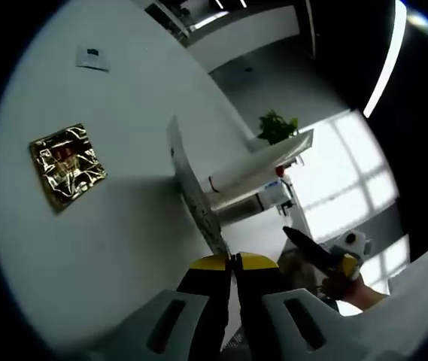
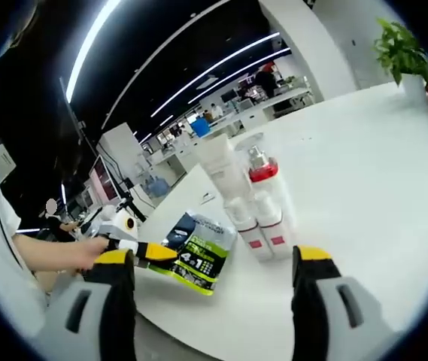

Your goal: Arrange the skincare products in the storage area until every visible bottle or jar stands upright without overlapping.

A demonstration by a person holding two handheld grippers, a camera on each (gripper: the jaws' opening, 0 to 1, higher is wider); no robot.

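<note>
R tool (image 2: 217, 267) wide, L tool (image 1: 234, 262) pinched on sachet (image 1: 195, 192); bottle cluster (image 2: 259, 218) tight on counter (image 2: 364, 158), nudge could topple it.

The left gripper view is looking forward along its own jaws, low and close over the white table (image 1: 123, 241), rolled so the tabletop is tilting steeply. The right gripper view is facing across the same table (image 2: 364, 150) from its near edge, looking toward a cluster of bottles (image 2: 255, 207) nearby. Both views are sharing the table and a potted plant (image 1: 277, 126) (image 2: 400, 47).
</note>
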